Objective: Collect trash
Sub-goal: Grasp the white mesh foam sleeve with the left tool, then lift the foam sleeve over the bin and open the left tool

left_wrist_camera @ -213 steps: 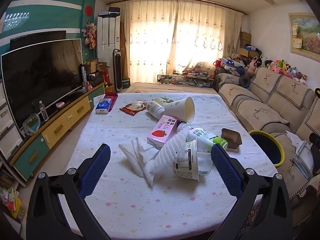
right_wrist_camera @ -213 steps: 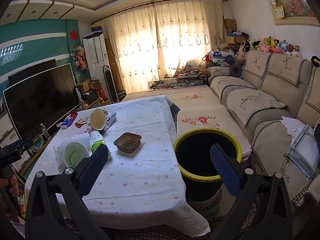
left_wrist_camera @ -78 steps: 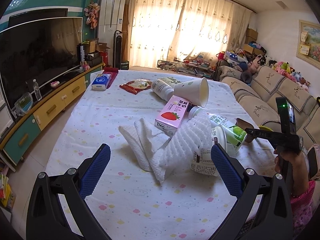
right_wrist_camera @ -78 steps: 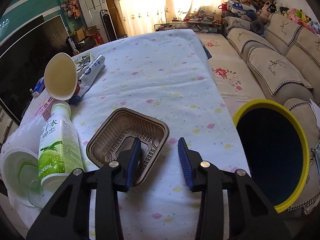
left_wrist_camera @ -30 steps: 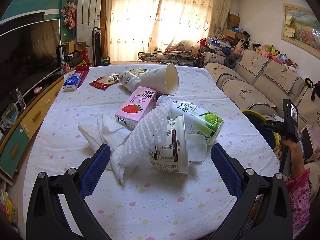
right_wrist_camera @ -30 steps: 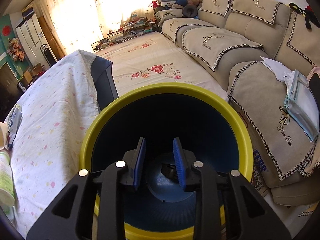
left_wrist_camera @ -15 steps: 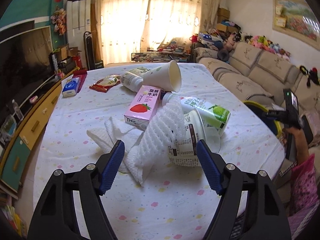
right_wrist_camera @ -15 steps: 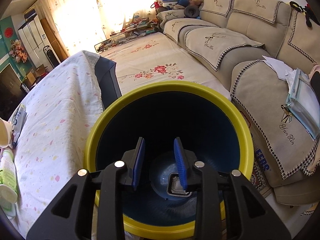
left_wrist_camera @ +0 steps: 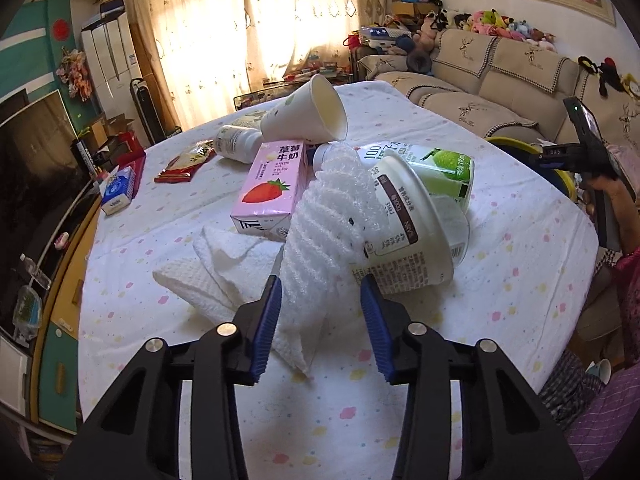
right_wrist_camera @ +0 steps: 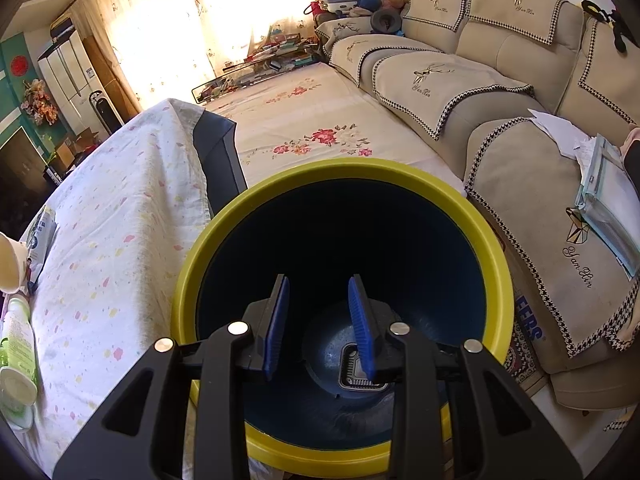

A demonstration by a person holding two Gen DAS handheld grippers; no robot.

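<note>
Desk (left_wrist_camera: 500, 288) bare along its near edge | left gripper (left_wrist_camera: 320, 322) jaws closing around foam net (left_wrist_camera: 320, 240), trash piled behind it | right gripper (right_wrist_camera: 320, 326) jaws partly open, empty, over bin (right_wrist_camera: 224, 240), tray (right_wrist_camera: 352, 372) at its bottom

Foam net (left_wrist_camera: 324, 232), matt; bin (right_wrist_camera: 496, 256) glossy plastic

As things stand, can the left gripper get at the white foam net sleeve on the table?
Probably yes. The left gripper is closing with the foam net sleeve between its fingers; nothing blocks it, though the paper towel lies just beneath.
</note>
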